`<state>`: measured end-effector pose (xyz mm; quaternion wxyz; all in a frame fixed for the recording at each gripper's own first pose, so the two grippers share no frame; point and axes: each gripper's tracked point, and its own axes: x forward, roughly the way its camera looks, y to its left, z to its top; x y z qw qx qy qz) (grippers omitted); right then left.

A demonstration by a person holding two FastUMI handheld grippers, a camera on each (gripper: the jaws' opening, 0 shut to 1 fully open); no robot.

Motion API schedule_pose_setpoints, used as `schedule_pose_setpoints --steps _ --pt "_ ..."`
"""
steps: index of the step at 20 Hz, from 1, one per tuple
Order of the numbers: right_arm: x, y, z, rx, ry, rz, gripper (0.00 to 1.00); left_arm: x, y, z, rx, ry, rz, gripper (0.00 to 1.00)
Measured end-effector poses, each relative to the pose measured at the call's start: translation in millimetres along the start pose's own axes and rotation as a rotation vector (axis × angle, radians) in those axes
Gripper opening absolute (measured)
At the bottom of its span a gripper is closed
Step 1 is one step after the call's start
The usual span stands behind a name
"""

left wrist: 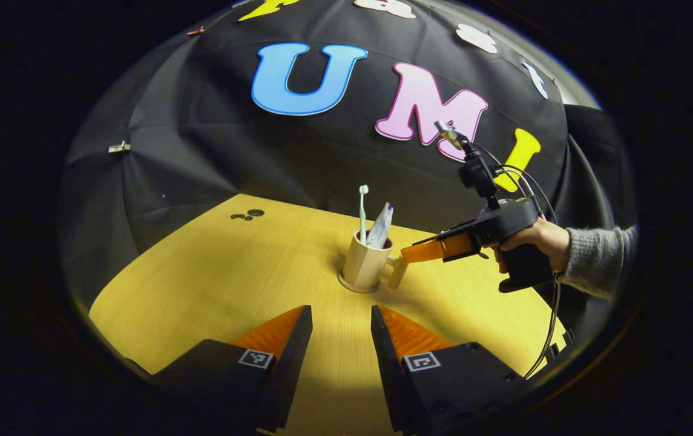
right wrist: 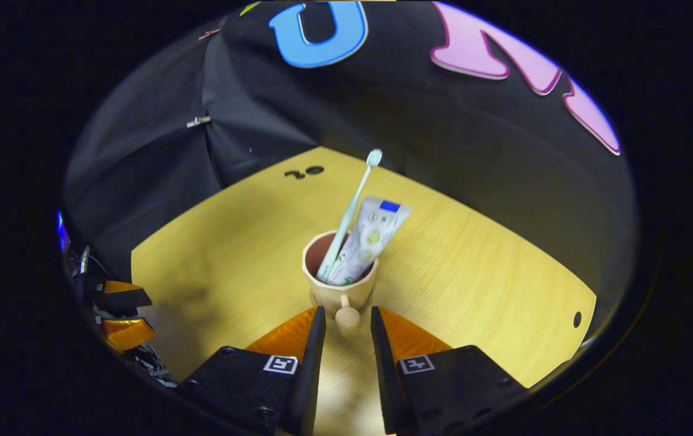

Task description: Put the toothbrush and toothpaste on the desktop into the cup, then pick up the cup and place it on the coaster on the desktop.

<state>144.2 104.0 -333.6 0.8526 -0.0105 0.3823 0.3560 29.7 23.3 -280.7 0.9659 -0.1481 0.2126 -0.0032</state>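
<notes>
A beige cup stands upright on a round coaster mid-table. Inside it lean a pale toothbrush, bristles up, and a white toothpaste tube. A hand in a grey sleeve holds my right gripper at the cup's handle. In the right gripper view the cup holds the toothbrush and tube; the handle sits between my right gripper's fingers with a narrow gap on each side, so it is open. My left gripper is open, short of the cup.
The yellow wooden table ends at the black cloth wall behind. Small dark marks lie at the far left of the table. A hole shows near the table's right edge. The left gripper sits at the table's left side.
</notes>
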Motion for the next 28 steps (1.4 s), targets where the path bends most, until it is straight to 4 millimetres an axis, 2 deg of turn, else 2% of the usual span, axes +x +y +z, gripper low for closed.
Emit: schedule_pose_setpoints --steps 4,6,7,8,9,11,14,15,16,20,21,22,23,24,25,26,27,28 --pt "-61.2 6.9 28.2 0.025 -0.153 -0.039 0.47 -13.3 -19.4 34.9 0.054 -0.033 -0.045 0.64" --pt "-92.8 17.8 39.2 0.043 -0.214 -0.05 0.47 -23.1 -32.2 53.1 0.069 -0.049 -0.073 0.64" --pt "-109.1 22.8 43.4 0.05 -0.242 -0.056 0.43 -28.5 -39.0 61.9 0.059 -0.054 -0.087 0.64" --pt "-124.1 26.5 47.4 0.055 -0.258 -0.067 0.47 -34.6 -45.3 70.5 0.044 -0.061 -0.099 0.64" --pt "-137.2 31.9 49.5 0.066 -0.28 -0.077 0.43 -39.6 -50.0 80.2 0.03 -0.066 -0.108 0.64" --pt "-168.2 43.8 56.1 0.106 -0.324 -0.092 0.48 -52.5 -59.8 100.1 0.025 -0.086 -0.118 0.64" --pt "-201.1 56.9 61.8 0.166 -0.378 -0.105 0.49 -69.8 -74.5 124.5 0.064 -0.118 -0.139 0.64" --pt "-212.3 58.1 62.8 0.176 -0.388 -0.114 0.46 -74.4 -79.5 132.1 0.083 -0.129 -0.145 0.64" --pt "-223.6 59.9 63.4 0.18 -0.402 -0.122 0.49 -84.5 -76.7 138.3 0.098 -0.138 -0.151 0.64" --pt "-258.4 64.2 65.2 0.195 -0.432 -0.141 0.46 -94.9 -88.5 150.6 0.116 -0.148 -0.182 0.64" --pt "-265.1 64.3 65.5 0.196 -0.442 -0.15 0.5 -96.6 -90.7 152.6 0.12 -0.15 -0.188 0.64" --pt "-270.7 63.0 64.5 0.193 -0.448 -0.161 0.46 -97.4 -92.2 153.3 0.125 -0.152 -0.193 0.64" --pt "-276.7 63.7 64.7 0.189 -0.458 -0.168 0.46 -98.8 -94.1 154.6 0.132 -0.155 -0.198 0.64" --pt "-281.3 63.5 65.8 0.186 -0.465 -0.177 0.5 -100.6 -96.1 155.4 0.14 -0.159 -0.202 0.64" --pt "-284.7 63.8 65.5 0.182 -0.472 -0.186 0.46 -101.6 -97.9 156.3 0.15 -0.159 -0.206 0.64" --pt "-285.1 63.0 66.5 0.179 -0.481 -0.199 0.46 -96.8 -104.3 157.1 0.161 -0.164 -0.21 0.64" --pt "-287.9 62.4 66.3 0.177 -0.489 -0.205 0.5 -97.0 -104.9 159.5 0.172 -0.168 -0.213 0.64" --pt "-289.4 63.1 67.4 0.179 -0.496 -0.211 0.5 -97.8 -105.4 159.2 0.181 -0.171 -0.215 0.64"
